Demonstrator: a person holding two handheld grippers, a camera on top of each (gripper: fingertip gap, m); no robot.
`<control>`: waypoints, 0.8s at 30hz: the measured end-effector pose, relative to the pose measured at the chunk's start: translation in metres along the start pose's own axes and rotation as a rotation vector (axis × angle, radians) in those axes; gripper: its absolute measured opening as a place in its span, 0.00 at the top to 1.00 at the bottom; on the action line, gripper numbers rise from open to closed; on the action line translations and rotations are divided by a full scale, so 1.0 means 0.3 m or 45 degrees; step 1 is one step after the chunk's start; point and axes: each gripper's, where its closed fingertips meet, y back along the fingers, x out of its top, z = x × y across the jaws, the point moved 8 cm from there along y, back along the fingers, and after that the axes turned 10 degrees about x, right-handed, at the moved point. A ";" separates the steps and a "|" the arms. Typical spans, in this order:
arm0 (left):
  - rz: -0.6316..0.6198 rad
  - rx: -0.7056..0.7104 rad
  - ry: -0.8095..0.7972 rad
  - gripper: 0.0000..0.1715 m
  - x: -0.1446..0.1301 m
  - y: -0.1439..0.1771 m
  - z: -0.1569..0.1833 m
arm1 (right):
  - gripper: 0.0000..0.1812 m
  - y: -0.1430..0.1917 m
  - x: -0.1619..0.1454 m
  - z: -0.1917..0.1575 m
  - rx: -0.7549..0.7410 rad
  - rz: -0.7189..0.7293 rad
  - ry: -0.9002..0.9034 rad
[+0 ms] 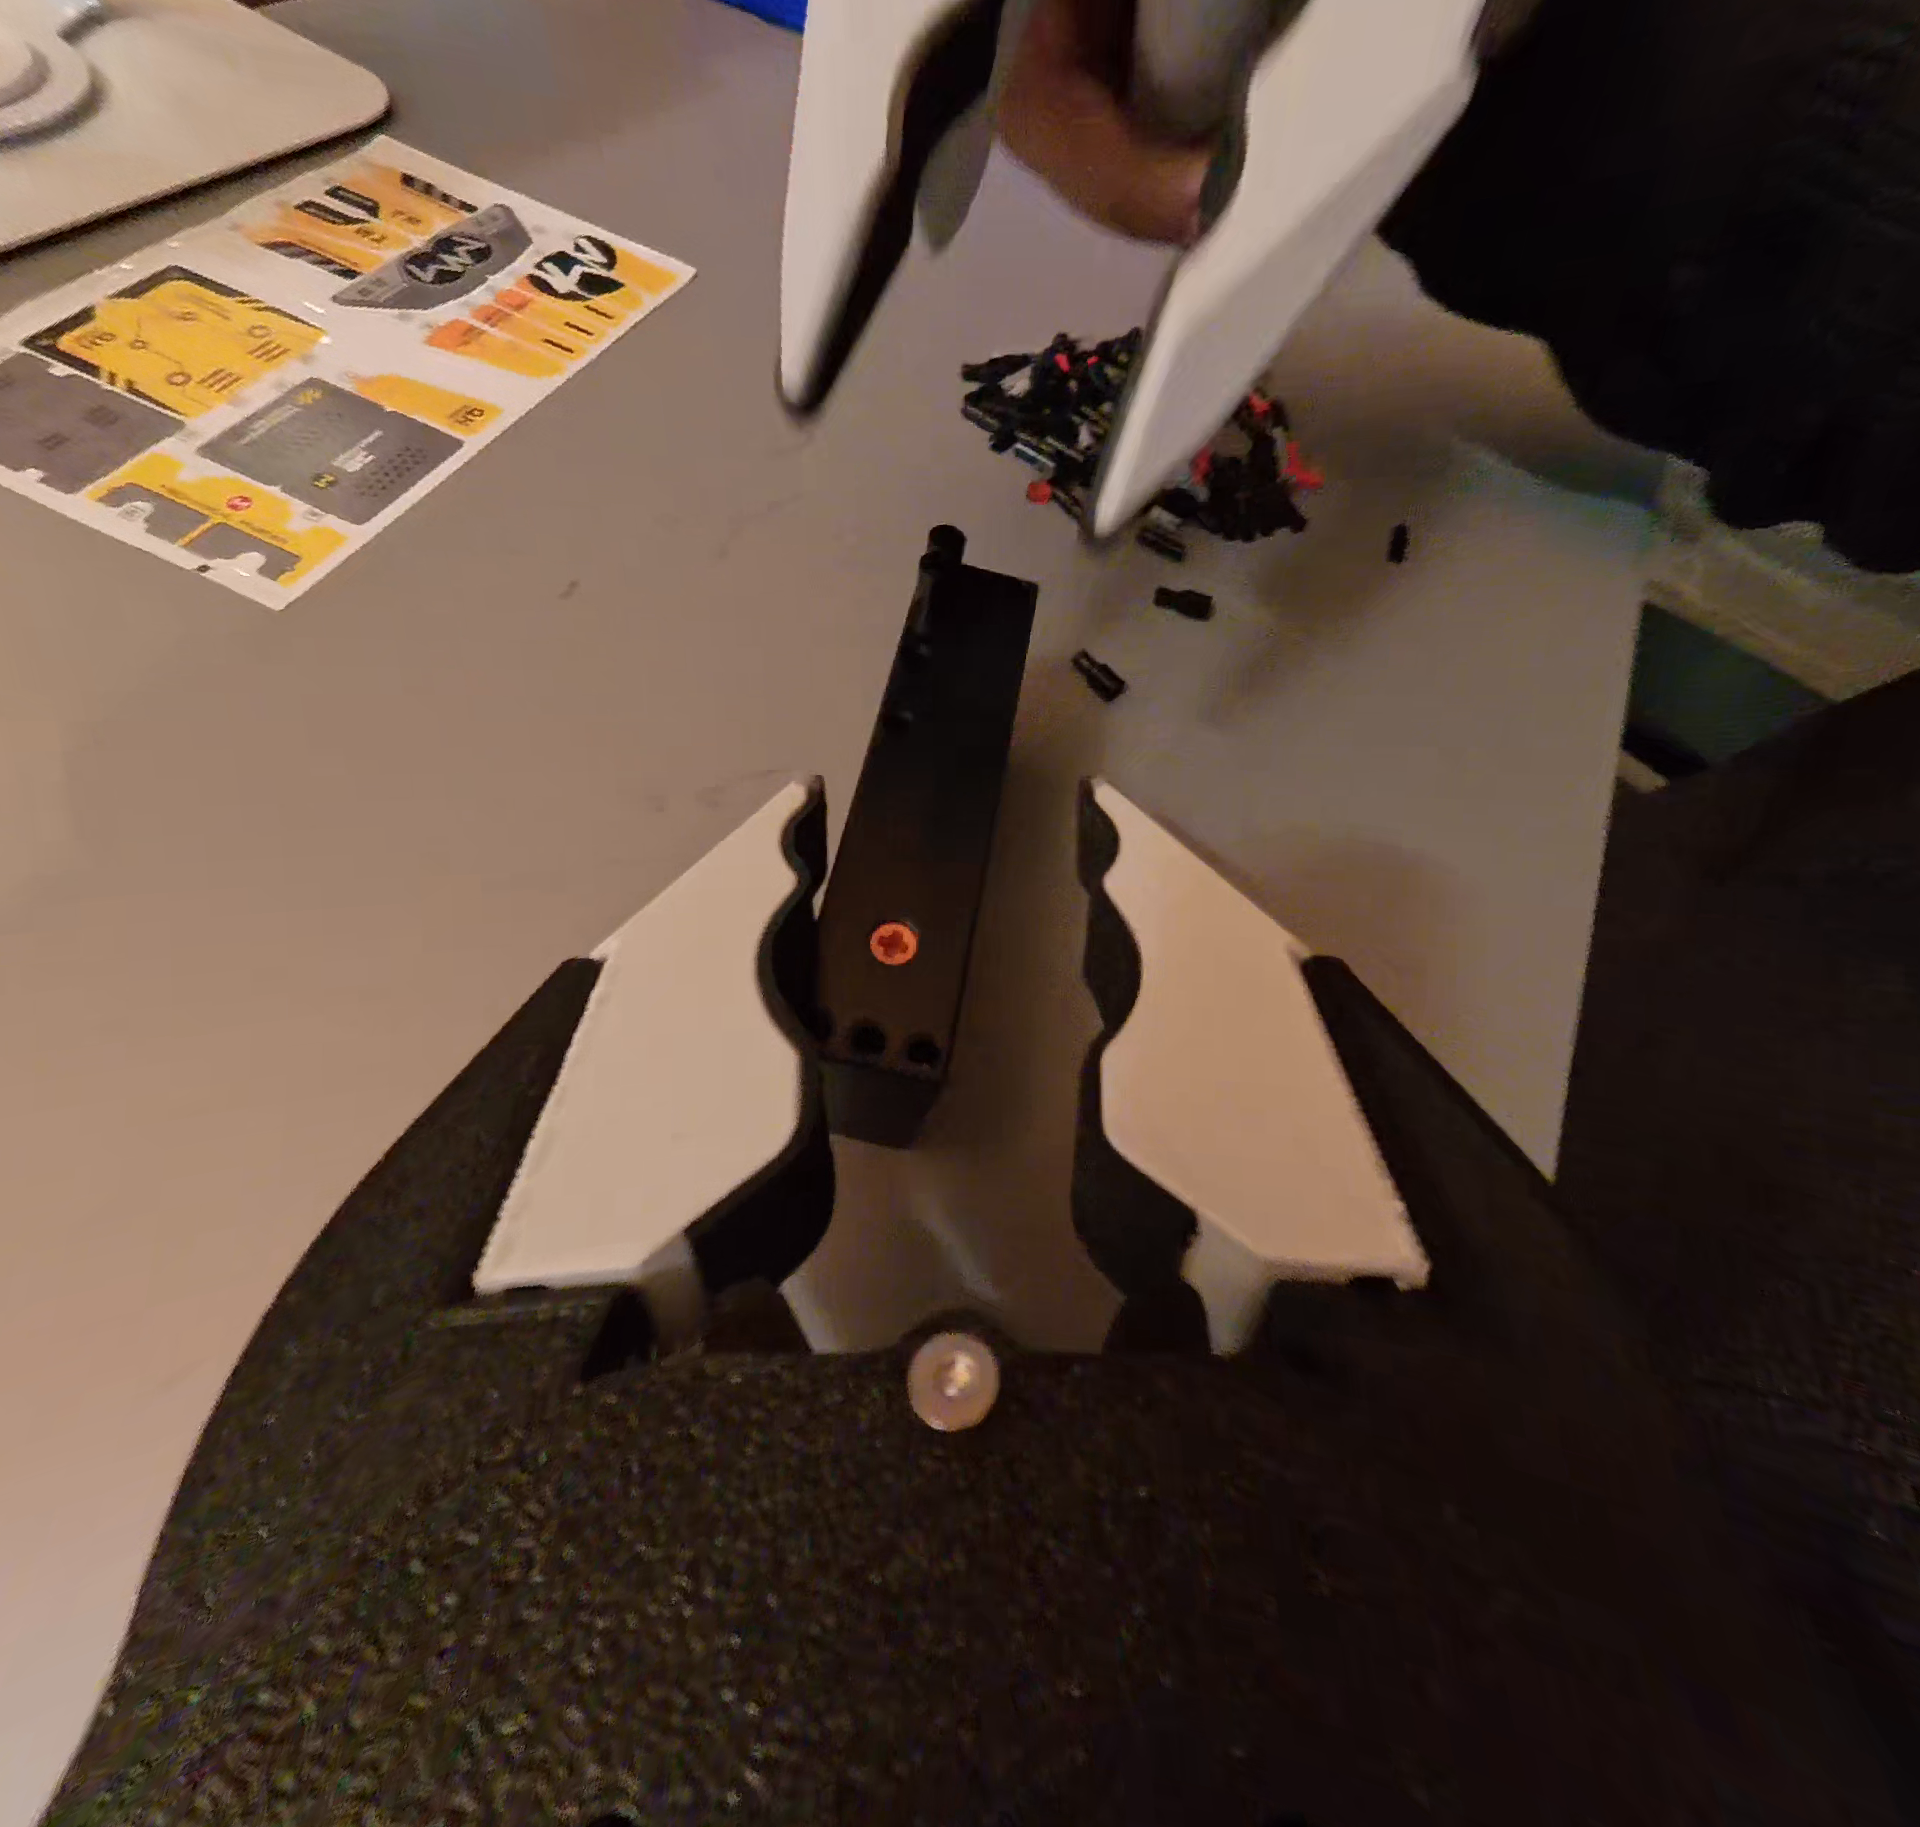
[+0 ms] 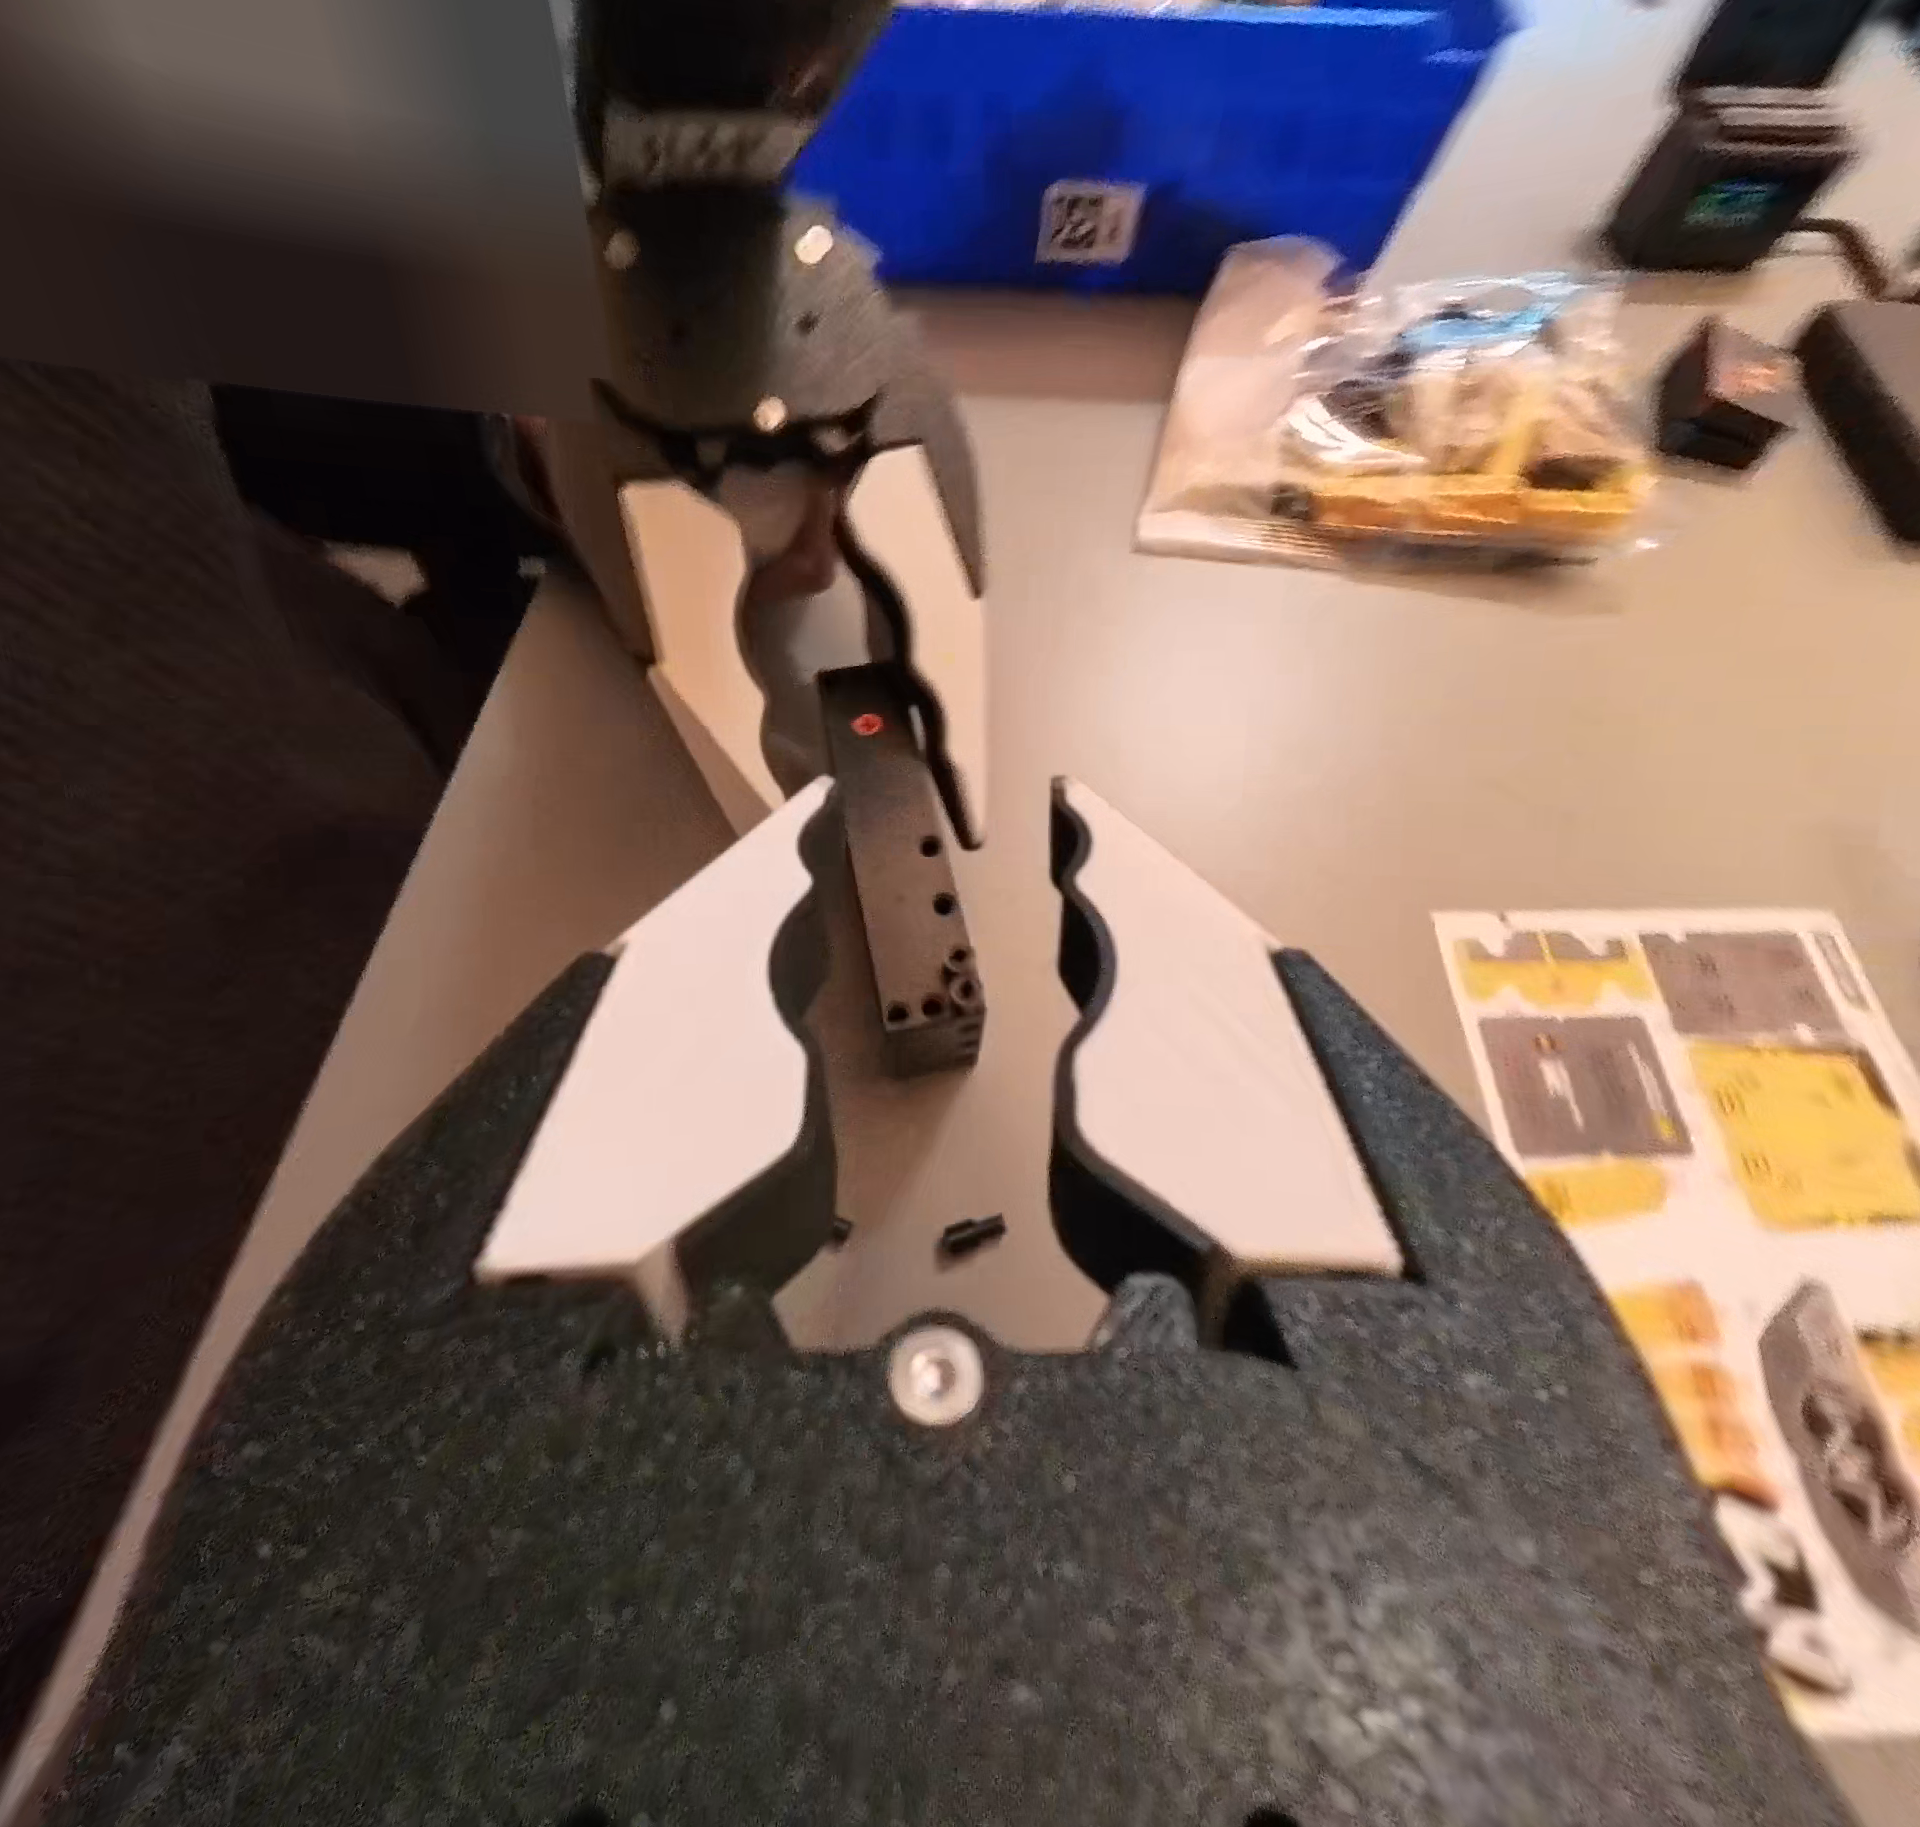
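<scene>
Left wrist view: left tongs stand wide around a black block.
Block touches only the 9 o'clock finger; sticker sheet at 10, small-parts pile at 1, half hidden by right tongs.

Right wrist view: right tongs stand wide, block between.
Blurred blue bin at 12, bagged parts at 2 on the worktop; writing unreadable.

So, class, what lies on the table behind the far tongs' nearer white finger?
A pile of small black and red parts shows on either side of the right tongs' finger; the pile's middle is covered by it.
</scene>
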 end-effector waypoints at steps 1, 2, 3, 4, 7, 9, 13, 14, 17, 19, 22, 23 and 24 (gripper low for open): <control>-0.004 0.029 -0.011 0.76 -0.001 -0.001 0.000 | 0.78 0.034 -0.002 0.002 -0.052 0.059 -0.063; -0.007 0.060 -0.022 0.80 -0.002 -0.003 -0.001 | 0.78 0.068 -0.011 0.005 -0.128 0.110 -0.139; -0.005 0.084 -0.031 0.83 -0.002 -0.003 -0.001 | 0.78 0.098 -0.027 0.009 -0.217 0.144 -0.227; -0.004 0.103 -0.039 0.83 -0.001 -0.003 0.000 | 0.78 0.123 -0.052 0.011 -0.313 0.161 -0.325; 0.009 0.194 -0.049 0.84 0.000 -0.001 -0.008 | 0.78 0.145 -0.150 -0.022 -0.535 0.126 -0.590; 0.012 0.224 -0.059 0.84 0.001 -0.002 -0.009 | 0.78 0.116 -0.200 -0.067 -0.584 0.141 -0.706; 0.002 0.207 -0.051 0.83 0.000 -0.005 -0.010 | 0.86 0.044 -0.286 -0.113 -0.745 -0.019 -0.809; 0.013 0.203 -0.041 0.82 0.002 -0.001 -0.012 | 0.86 0.032 -0.298 -0.116 -0.805 -0.083 -0.794; 0.092 0.185 0.002 0.82 0.010 0.023 -0.021 | 0.87 -0.001 -0.294 -0.121 -0.875 -0.165 -0.741; 0.151 0.172 0.036 0.81 0.016 0.042 -0.029 | 0.88 -0.013 -0.291 -0.111 -0.893 -0.207 -0.724; 0.231 0.152 0.051 0.81 0.022 0.067 -0.029 | 0.95 -0.033 -0.302 -0.097 -0.874 -0.286 -0.714; 0.250 0.152 0.050 0.80 0.023 0.073 -0.029 | 0.95 -0.037 -0.303 -0.096 -0.873 -0.301 -0.705; 0.266 0.148 0.049 0.80 0.025 0.078 -0.027 | 0.96 -0.038 -0.302 -0.096 -0.875 -0.311 -0.697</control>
